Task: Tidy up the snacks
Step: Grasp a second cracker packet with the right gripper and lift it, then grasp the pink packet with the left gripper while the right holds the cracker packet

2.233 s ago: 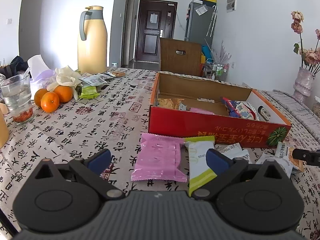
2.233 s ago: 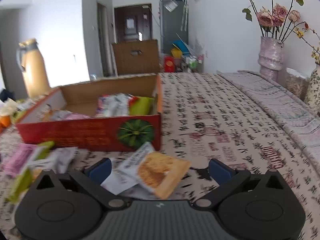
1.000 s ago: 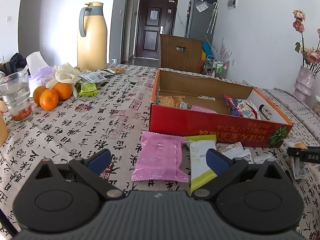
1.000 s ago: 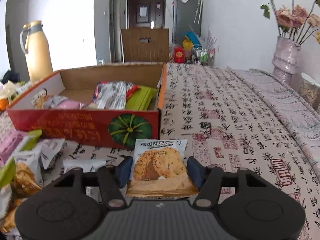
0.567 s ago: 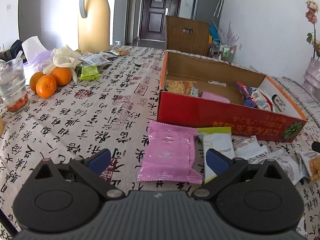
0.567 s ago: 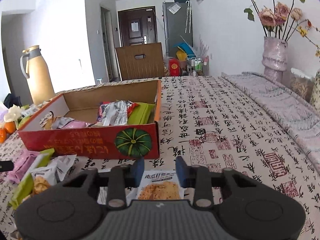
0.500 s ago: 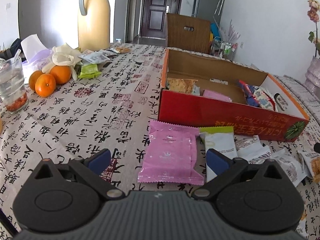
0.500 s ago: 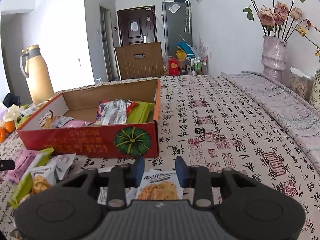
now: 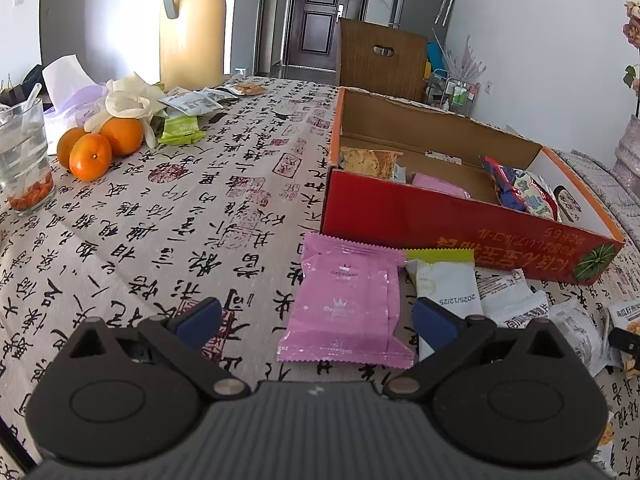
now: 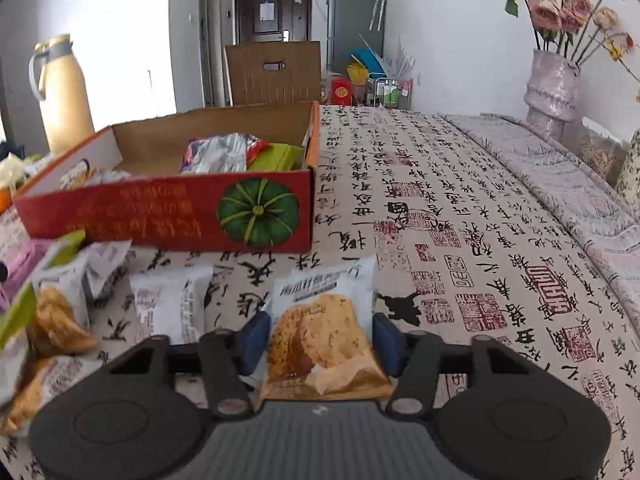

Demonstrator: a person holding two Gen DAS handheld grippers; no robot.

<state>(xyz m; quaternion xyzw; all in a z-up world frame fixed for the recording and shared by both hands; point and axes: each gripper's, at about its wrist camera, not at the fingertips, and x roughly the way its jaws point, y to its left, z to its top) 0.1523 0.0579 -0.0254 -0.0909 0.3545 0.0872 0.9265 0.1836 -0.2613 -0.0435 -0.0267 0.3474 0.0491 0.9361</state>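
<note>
1. Cracker pkt (image 10: 320, 328) sits on edge between the pads of the right gripper (image 10: 320, 338), over the tablecloth (image 10: 460, 260) at 5 o'clock of the box (image 10: 168, 216). Jaws are about half open and have just been opening. The pads touch both side edges, so it looks like a light hold.
   - Risk: the pkt slips out or twists on the way to the box. Cause: little squeeze on a slick, puffy wrapper.
2. The pkt's lower corner is already creased. Risk: a harder re-grip cracks the biscuit inside.
3. The box's front wall stands at 11 o'clock of the right gripper. Risk: a low carry catches the pkt on the rim and shoves the box. The right end already holds a green pkt (image 10: 276, 158), so there isn't much room.
4. White pkt (image 10: 172, 304) at 9 o'clock, w/ a loose pile (image 10: 56, 320) beyond it. Risk: a sideways sweep drags them.
5. Left gripper (image 9: 316, 322): jaws wide open, holding nothing. Pink pkt (image 9: 348, 304) lies flat ahead at 12 o'clock, w/ a white-green pkt (image 9: 446, 280) touching it at 3 o'clock.
   - Risk: a pinch takes both or skids off the flat film.
6. Glass (image 9: 24, 160) and oranges (image 9: 90, 152) at 10 o'clock are well apart, so low risk.
</note>
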